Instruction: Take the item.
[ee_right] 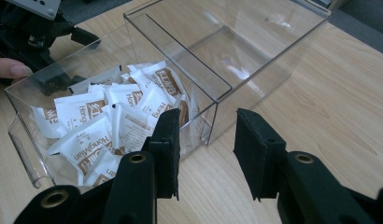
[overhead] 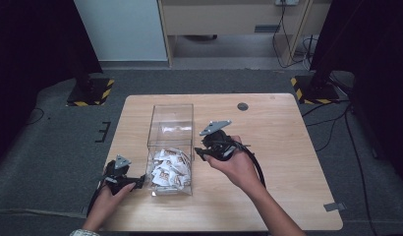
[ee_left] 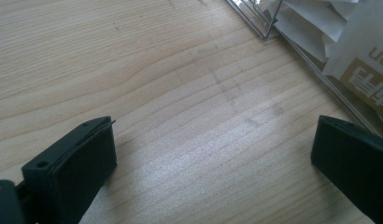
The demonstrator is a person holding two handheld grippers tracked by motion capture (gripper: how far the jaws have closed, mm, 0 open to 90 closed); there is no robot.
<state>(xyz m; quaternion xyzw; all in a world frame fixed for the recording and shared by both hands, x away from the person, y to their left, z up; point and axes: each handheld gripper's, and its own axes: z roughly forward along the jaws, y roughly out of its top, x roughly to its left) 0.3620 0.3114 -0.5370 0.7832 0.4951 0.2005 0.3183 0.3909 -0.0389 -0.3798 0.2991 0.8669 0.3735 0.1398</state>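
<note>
High view puts your right gripper (overhead: 202, 153) just beside the clear box (overhead: 171, 116), jaws parted with nothing between them — poised, I'd judge, to reach the sachets (overhead: 168, 168) heaped in its near compartment. Your left gripper (overhead: 139, 183) rests released on the table (overhead: 278, 147) by the box's near corner, seemingly to brace it. Sachet print is too small to read fully.

— Where can we pass?
— The table (overhead: 283, 147) right of the clear box (overhead: 171, 123) lies bare; its far compartment is open.
— What blocks us?
— The box walls, the divider (ee_right: 189, 58), and sachets (overhead: 169, 168) heaped in the near compartment.
</note>
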